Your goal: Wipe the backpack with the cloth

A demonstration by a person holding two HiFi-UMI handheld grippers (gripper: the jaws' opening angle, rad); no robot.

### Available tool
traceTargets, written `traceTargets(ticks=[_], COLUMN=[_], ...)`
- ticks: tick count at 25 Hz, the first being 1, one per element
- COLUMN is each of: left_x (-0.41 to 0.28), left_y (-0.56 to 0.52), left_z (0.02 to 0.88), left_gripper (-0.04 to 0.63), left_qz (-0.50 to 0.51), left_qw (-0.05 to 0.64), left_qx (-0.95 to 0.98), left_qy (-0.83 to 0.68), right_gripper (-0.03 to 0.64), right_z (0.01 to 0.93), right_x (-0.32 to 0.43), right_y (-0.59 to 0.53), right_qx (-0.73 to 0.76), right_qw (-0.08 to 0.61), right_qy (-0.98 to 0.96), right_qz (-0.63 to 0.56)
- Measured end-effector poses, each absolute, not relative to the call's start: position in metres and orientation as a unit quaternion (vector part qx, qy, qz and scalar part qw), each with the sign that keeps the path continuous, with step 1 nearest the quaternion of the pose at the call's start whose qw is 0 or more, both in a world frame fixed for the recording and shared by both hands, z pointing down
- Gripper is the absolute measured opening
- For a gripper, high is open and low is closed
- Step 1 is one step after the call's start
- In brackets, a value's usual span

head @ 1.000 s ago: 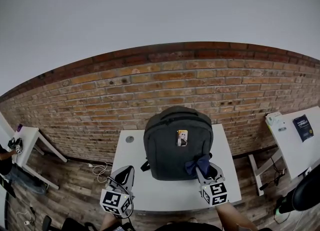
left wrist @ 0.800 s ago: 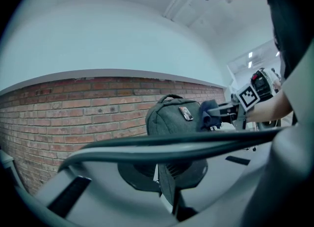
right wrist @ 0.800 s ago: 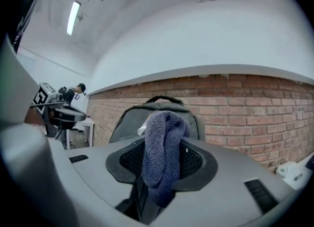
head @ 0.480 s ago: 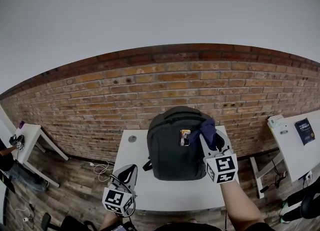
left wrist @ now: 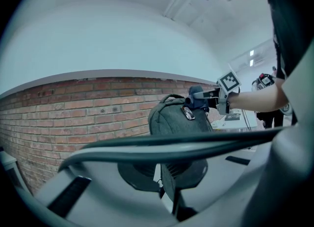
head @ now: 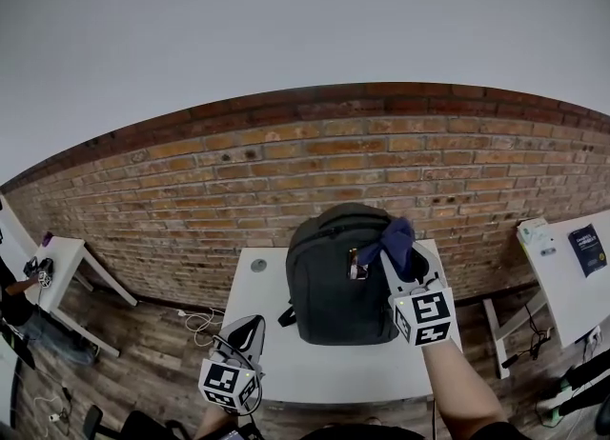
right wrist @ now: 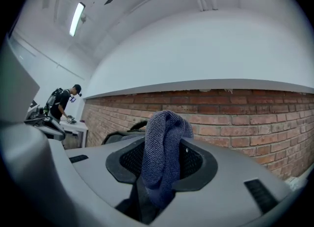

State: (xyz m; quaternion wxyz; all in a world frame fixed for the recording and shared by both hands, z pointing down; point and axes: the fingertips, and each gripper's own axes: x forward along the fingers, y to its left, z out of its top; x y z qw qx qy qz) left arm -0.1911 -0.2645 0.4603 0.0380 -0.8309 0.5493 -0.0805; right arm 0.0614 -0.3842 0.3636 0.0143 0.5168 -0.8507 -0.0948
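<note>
A dark grey backpack [head: 335, 281] stands upright on the white table [head: 272, 357], its back to the brick wall. My right gripper [head: 400, 255] is shut on a dark blue cloth [head: 396, 235], which rests against the backpack's upper right shoulder beside a small tag [head: 354, 264]. In the right gripper view the cloth [right wrist: 164, 145] hangs bunched between the pads, with the backpack's top [right wrist: 120, 135] just behind. My left gripper [head: 246, 329] hovers low at the table's front left, shut and holding nothing. In the left gripper view, past my left gripper [left wrist: 164, 169], the backpack [left wrist: 176, 120], the cloth [left wrist: 196, 97] and my right gripper [left wrist: 216, 96] show.
A brick wall [head: 191, 190] runs right behind the table. A small white table [head: 59, 262] stands at the left with a person [head: 14, 310] beside it. Another table [head: 567, 281] at the right holds a dark book [head: 590, 249]. A cable [head: 195, 324] lies on the wooden floor.
My right gripper has carried the cloth up from the backpack's lower right front to its upper right shoulder. The left gripper has stayed low at the front left.
</note>
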Motion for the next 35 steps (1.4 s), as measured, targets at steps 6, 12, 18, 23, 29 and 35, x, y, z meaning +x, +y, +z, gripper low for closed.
traceTargets(ticks=[6,12,18,23,29,35], left_x=[-0.190,-0.181,-0.176,-0.178,-0.180,-0.183], left_y=[-0.266,-0.268,-0.271,-0.273,-0.272,-0.273], left_z=[0.455,0.452,0.456,0.457,0.462,0.462], left_gripper=[-0.003,-0.003,-0.003,-0.003,-0.003,-0.003], left_qz=[-0.066,-0.071,-0.076,-0.075,-0.079,-0.081], left_qw=[0.038,0.046,0.046,0.044,0.038,0.036], left_qx=[-0.832,-0.837,-0.839,-0.840,-0.839,-0.837], left_qy=[0.549,0.541,0.536,0.536,0.538,0.540], right_gripper=[0.132,0.132,0.132,0.132,0.132,0.132], right_z=[0.380,0.402,0.430,0.459,0.502,0.550], right_x=[0.053,0.047,0.039,0.031,0.025,0.028], right_y=[-0.377,-0.367,-0.355,-0.343,-0.323,-0.310], right_qx=[0.508,0.497,0.488,0.479,0.462,0.465], right_qw=[0.025,0.043,0.062,0.080,0.111,0.155], right_qy=[-0.856,-0.863,-0.867,-0.872,-0.880,-0.872], right_qz=[-0.089,-0.078,-0.072,-0.056,-0.025,-0.004])
